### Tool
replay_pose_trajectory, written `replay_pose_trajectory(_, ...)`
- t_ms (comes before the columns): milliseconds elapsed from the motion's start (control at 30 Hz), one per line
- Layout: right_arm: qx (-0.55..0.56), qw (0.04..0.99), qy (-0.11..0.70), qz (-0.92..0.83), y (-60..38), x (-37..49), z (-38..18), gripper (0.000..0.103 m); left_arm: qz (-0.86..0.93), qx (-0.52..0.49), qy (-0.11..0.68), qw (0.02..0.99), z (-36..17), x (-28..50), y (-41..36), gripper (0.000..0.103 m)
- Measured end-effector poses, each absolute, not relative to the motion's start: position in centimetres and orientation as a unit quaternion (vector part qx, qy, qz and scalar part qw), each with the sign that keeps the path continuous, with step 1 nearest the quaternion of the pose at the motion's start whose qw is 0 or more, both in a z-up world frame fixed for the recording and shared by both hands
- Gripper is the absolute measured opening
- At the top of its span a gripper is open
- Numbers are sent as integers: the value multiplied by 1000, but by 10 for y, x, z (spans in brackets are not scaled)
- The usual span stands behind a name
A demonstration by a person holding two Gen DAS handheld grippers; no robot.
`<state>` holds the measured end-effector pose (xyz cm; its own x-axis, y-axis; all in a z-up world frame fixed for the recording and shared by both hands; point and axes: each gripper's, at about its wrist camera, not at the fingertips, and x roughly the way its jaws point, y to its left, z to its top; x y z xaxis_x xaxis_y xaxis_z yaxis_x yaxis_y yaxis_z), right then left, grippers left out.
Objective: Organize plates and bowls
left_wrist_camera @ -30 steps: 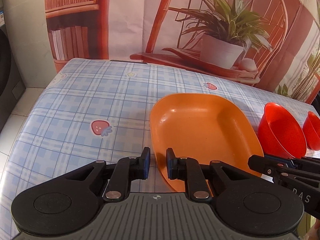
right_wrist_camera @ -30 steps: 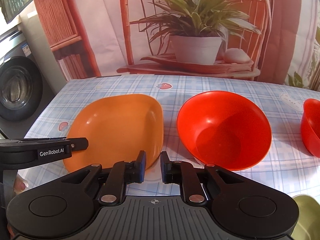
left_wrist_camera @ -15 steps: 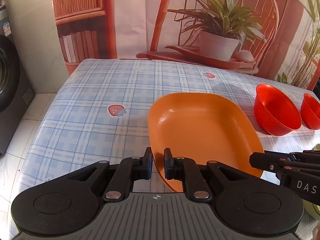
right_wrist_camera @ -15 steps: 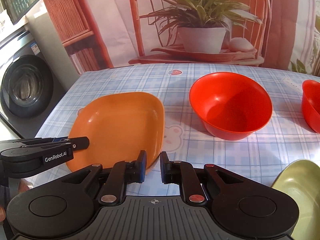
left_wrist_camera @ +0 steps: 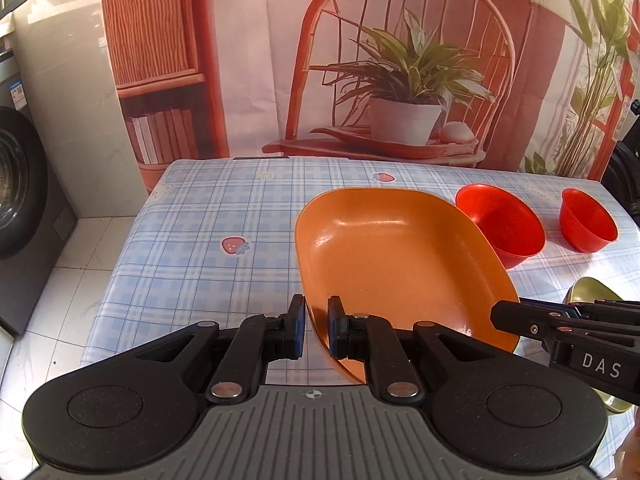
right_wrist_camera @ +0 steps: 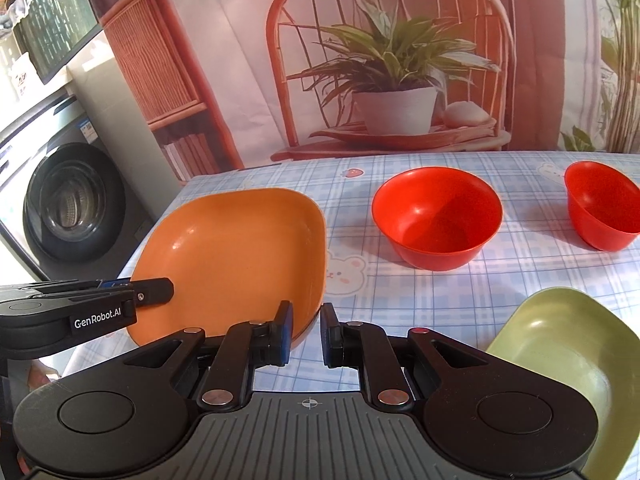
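Note:
An orange plate is held lifted and tilted above the table. My left gripper is shut on its near-left rim. It also shows in the right wrist view, where the left gripper clamps its left edge. My right gripper has a narrow gap between its fingers, just right of the plate's near corner, holding nothing. A large red bowl and a small red bowl stand on the table beyond. A green plate lies at the near right.
The table has a blue plaid cloth and drops off at its left edge to a tiled floor. A washing machine stands at the left. A printed backdrop hangs behind the table.
Both grippers have pulled back and risen, so the bowls look smaller and farther. The orange plate has come up with the left gripper. The green plate has come into the right wrist view.

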<state>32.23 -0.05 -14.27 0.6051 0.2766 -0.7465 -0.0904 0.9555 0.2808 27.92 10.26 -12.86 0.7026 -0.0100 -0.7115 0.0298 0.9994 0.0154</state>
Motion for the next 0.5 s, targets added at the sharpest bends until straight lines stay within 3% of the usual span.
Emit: replay_pose_trajectory(500,145,911,381,52,-91,267,-112,13,-79,52,375,922,-115,259,11,14)
